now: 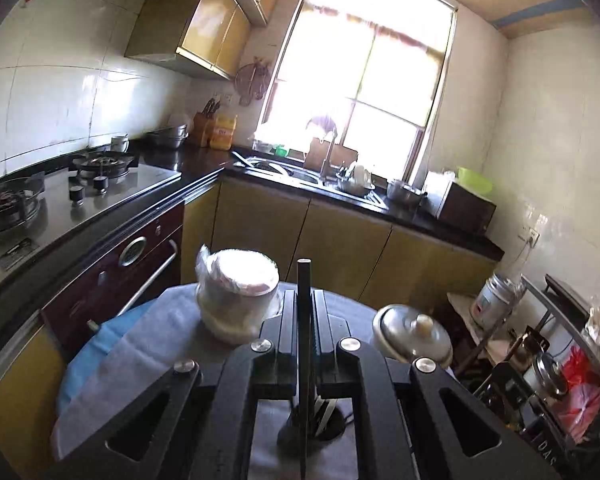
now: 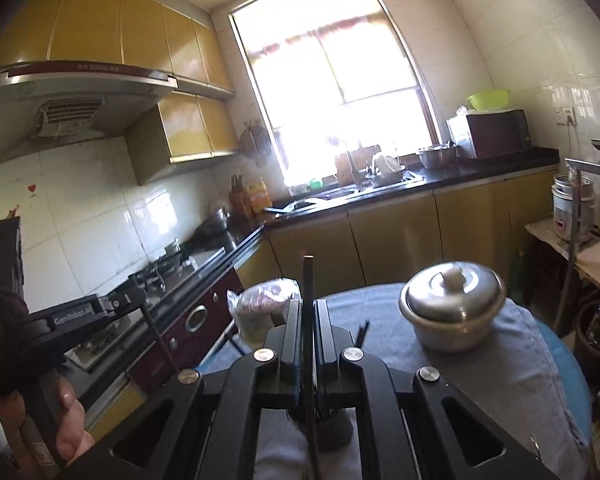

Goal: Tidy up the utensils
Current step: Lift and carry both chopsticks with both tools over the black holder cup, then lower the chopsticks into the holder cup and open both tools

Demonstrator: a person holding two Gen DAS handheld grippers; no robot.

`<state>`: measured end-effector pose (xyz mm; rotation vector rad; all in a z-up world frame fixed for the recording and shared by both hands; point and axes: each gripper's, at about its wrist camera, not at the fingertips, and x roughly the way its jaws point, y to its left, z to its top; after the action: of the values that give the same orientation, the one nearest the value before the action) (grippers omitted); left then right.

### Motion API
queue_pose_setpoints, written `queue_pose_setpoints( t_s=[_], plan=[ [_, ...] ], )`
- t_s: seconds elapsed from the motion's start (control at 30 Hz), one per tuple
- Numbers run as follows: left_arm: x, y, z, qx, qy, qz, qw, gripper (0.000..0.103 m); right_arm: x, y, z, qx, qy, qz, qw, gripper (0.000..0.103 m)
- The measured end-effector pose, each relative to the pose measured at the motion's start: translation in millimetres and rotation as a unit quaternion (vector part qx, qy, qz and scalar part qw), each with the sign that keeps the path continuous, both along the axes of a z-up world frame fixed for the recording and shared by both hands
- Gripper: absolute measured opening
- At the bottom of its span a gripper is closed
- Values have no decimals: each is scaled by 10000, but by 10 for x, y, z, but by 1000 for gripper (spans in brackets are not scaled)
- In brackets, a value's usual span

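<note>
My left gripper is shut on a thin dark chopstick that stands upright between its pads. Below it a dark round utensil holder sits on the cloth-covered round table, with a few utensil ends showing inside. My right gripper is likewise shut on a dark chopstick, above the same holder. In the right wrist view the left gripper appears at the left in a person's hand, its chopstick hanging down at a slant.
A plastic-wrapped white container and a lidded metal pot stand on the table's far side. Beyond are the stove counter, the sink under the window, and a cluttered rack at right.
</note>
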<state>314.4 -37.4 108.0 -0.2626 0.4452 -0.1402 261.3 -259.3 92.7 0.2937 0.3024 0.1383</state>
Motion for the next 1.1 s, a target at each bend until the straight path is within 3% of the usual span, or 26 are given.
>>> queue_pose_setpoints(
  t_s=[0.23, 0.43, 0.63, 1.1],
  plan=[
    [438, -138, -134, 16, -4, -64, 10000, 6, 512, -29, 25, 194, -83, 18, 9998, 6],
    [566, -204, -280, 124, -144, 5, 9998, 6, 759, -20, -127, 225, -134, -78, 9996, 6],
    [641, -293, -510, 372, -209, 102, 9990, 6, 845, -16, -392, 295, -28, -130, 9995, 6],
    [648, -302, -990, 331, 243, -2, 9992, 6, 808, -83, -859, 382, 350, -91, 9986, 6]
  ],
)
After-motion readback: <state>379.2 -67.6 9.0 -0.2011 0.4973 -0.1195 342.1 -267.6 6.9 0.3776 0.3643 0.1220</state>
